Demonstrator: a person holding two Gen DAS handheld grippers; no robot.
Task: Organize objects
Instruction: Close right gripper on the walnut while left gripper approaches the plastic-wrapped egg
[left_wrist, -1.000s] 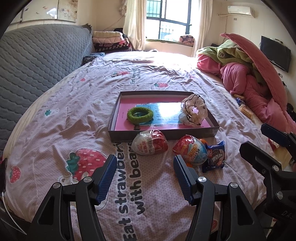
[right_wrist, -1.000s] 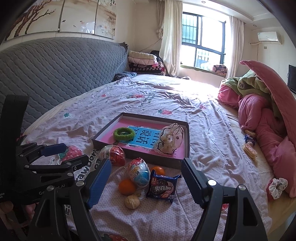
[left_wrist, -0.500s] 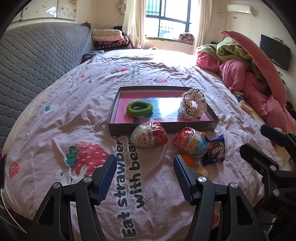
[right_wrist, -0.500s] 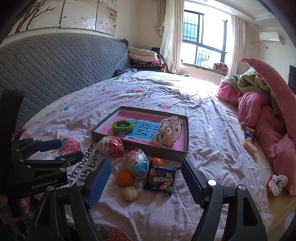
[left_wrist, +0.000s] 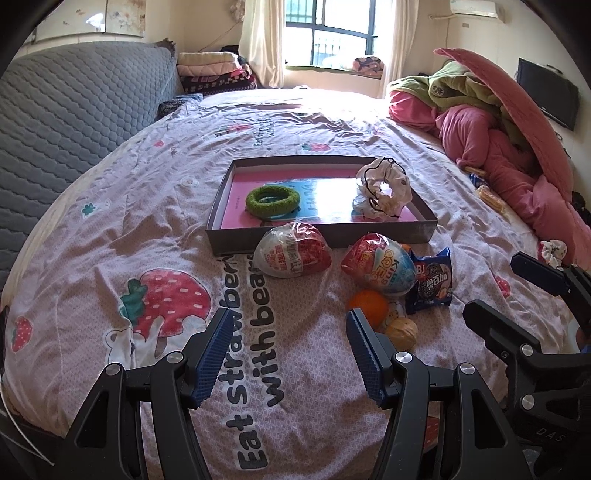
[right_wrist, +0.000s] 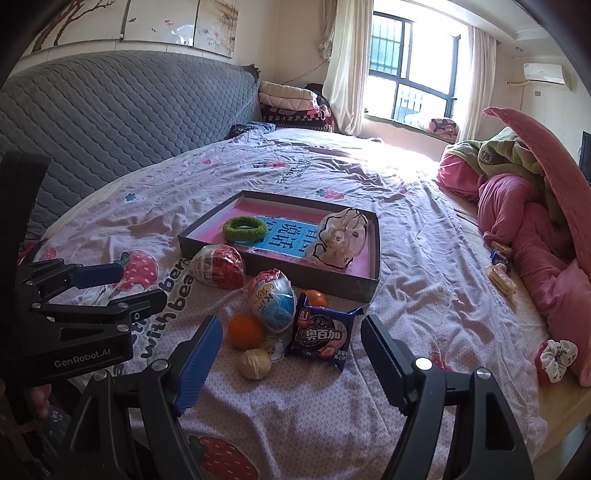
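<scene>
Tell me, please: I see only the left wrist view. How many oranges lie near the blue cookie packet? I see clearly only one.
Observer: Two. The right wrist view shows a second orange behind the cookie packet, close to the tray wall.
Operator: Does the right gripper hold anything? I see only its side.
Observer: No. The right gripper is open and nothing sits between its fingers. The walnut lies on the bed beyond them.
</scene>
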